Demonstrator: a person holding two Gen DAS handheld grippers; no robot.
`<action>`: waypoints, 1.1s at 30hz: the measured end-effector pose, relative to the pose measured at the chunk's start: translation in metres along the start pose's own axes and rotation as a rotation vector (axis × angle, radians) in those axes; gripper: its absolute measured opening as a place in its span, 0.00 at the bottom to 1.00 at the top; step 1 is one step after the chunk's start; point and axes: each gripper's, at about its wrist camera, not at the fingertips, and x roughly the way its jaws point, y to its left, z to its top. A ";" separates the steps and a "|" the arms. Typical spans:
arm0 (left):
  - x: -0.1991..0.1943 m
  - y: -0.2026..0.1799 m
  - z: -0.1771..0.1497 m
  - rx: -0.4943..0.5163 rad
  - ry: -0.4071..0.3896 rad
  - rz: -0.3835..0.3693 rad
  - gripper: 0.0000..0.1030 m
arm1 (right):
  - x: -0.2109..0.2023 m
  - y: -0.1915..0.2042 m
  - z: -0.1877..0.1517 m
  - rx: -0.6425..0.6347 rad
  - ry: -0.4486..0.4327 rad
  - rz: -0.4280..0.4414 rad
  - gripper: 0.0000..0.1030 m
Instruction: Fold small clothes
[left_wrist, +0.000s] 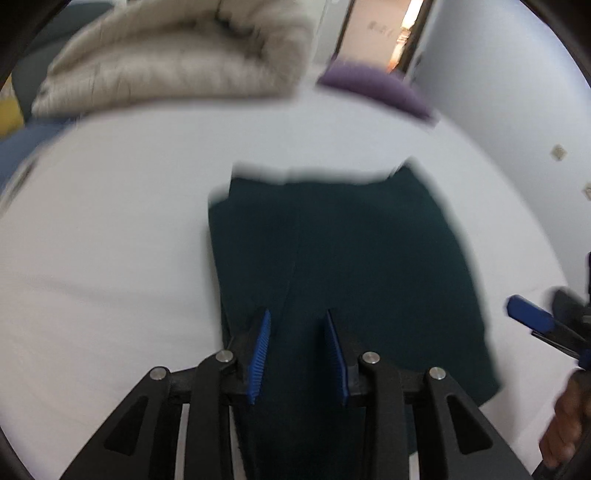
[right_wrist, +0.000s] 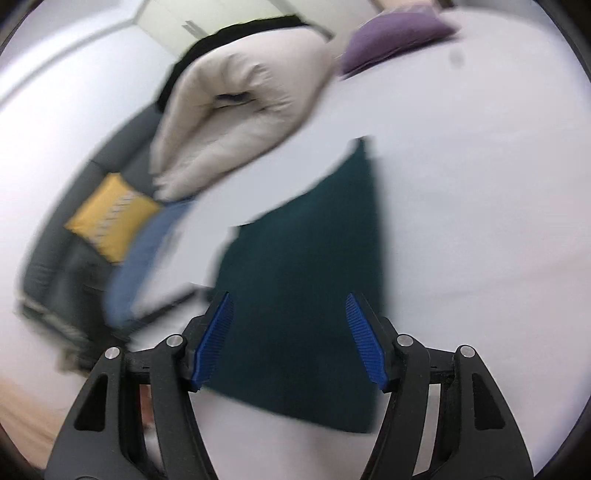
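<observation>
A dark teal garment (left_wrist: 332, 251) lies folded flat on the white bed sheet (left_wrist: 110, 221). My left gripper (left_wrist: 297, 314) hovers over its near edge; the blue pads stand apart and only flat cloth shows in the gap beneath them. In the right wrist view the same garment (right_wrist: 306, 258) lies below my right gripper (right_wrist: 288, 299), which is open wide with nothing pinched between its pads. The right gripper (left_wrist: 532, 317) also shows at the left view's right edge, beside the garment, with a hand (left_wrist: 565, 417) behind it. Both views are blurred.
A folded beige duvet (left_wrist: 166, 62) and a purple pillow (left_wrist: 369, 85) lie at the far side of the bed. Beyond the bed's edge are a grey sofa (right_wrist: 55, 266) with a yellow cushion (right_wrist: 110, 218) and a blue cloth (right_wrist: 147, 251). A doorway (left_wrist: 388, 29) is behind.
</observation>
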 end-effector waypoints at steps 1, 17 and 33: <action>0.005 0.001 -0.003 -0.004 -0.005 0.006 0.33 | 0.009 -0.003 -0.004 0.010 0.038 0.036 0.60; 0.011 -0.023 -0.007 0.126 0.008 0.139 0.35 | -0.019 -0.076 0.021 0.198 0.060 0.108 0.30; 0.017 -0.027 0.001 0.148 0.054 0.157 0.36 | 0.123 -0.064 0.117 0.219 0.220 -0.052 0.24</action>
